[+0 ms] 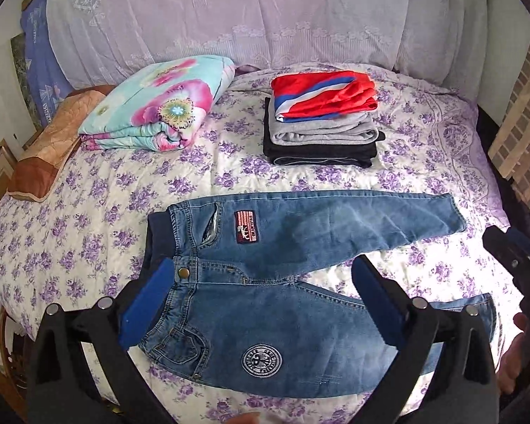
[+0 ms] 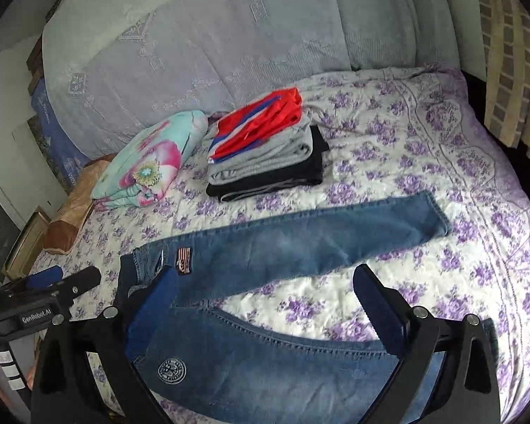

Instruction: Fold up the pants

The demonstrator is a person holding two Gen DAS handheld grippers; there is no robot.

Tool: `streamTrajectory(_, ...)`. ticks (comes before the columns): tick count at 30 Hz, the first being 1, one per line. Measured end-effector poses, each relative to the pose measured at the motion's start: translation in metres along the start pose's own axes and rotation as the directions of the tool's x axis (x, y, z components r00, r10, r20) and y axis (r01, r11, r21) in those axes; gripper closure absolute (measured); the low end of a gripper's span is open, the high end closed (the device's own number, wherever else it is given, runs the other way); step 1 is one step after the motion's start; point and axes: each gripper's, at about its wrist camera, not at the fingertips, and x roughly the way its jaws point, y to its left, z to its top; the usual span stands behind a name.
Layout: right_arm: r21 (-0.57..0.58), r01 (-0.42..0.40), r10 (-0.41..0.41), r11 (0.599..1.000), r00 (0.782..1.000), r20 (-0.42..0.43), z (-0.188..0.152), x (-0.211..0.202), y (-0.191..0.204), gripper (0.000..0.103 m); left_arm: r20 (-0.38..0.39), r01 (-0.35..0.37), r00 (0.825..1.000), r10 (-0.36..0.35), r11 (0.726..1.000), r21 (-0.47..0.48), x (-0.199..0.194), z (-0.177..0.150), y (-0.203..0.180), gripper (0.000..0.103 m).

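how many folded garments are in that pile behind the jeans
3 visible: red striped garment on top, grey garment in the middle, black garment at the bottom. Thinner pieces could be hidden between them.

Blue jeans [image 1: 300,268] flat on flowery bed [image 1: 88,233], legs spread to the right. Left hand-held gripper [image 1: 261,304] wide open above waist. Far off, folded clothes pile [image 1: 321,120] and flowery blanket [image 1: 159,102] at left.

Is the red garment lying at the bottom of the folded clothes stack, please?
No, the red garment lies on top of the stack, above the grey piece and the black one.
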Motion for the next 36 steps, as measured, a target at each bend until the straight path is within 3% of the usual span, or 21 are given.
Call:
streamTrajectory(3, -0.049, 0.02, -0.021, 0.999, 1.0, -0.015, -0.002, 0.002, 0.006, 0.003, -0.014, 0.01, 1.0, -0.01, 1.0, -0.012, 0.003, -0.002, 0.0, 0.005)
streamTrajectory(8, -0.047, -0.026, 0.021, 0.999, 0.996, -0.087, -0.013, 0.011, 0.005, 0.003, -0.066, -0.003, 0.998, 0.002, 1.0, -0.013, 0.016, -0.011, 0.011, 0.005)
streamTrajectory(15, 0.027, -0.064, 0.067, 0.998, 0.99, -0.125, -0.019, 0.028, -0.035, 0.003, -0.194, -0.126, 0.976, 0.099, 0.983, -0.133, 0.054, -0.04, 0.068, 0.005)
streamTrajectory(20, -0.082, -0.07, 0.059, 0.994, 0.989, -0.137, 0.003, 0.053, -0.046, 0.003, -0.241, -0.15, 0.965, 0.102, 0.97, -0.189, 0.074, -0.044, 0.091, 0.005)
streamTrajectory(23, -0.206, -0.151, 0.118, 0.967, 0.979, -0.165, 0.021, 0.076, -0.039, 0.003, -0.246, -0.159, 0.964, 0.103, 0.962, -0.222, 0.082, -0.042, 0.098, 0.005)
streamTrajectory(26, -0.311, -0.232, 0.152, 0.922, 0.954, -0.259, 0.028, 0.109, -0.03, 0.003, -0.252, -0.162, 0.963, 0.1, 0.957, -0.241, 0.089, -0.039, 0.101, 0.005)
streamTrajectory(34, -0.369, -0.441, 0.326, 0.818, 0.884, -0.334, 0.039, 0.176, -0.02, 0.003, -0.291, -0.134, 0.956, 0.036, 0.936, -0.325, 0.129, -0.018, 0.135, 0.005)
streamTrajectory(36, -0.413, -0.409, 0.255, 0.814, 0.889, -0.379, 0.038, 0.202, -0.018, 0.004, -0.283, -0.118, 0.959, 0.012, 0.925, -0.362, 0.141, -0.003, 0.154, 0.005)
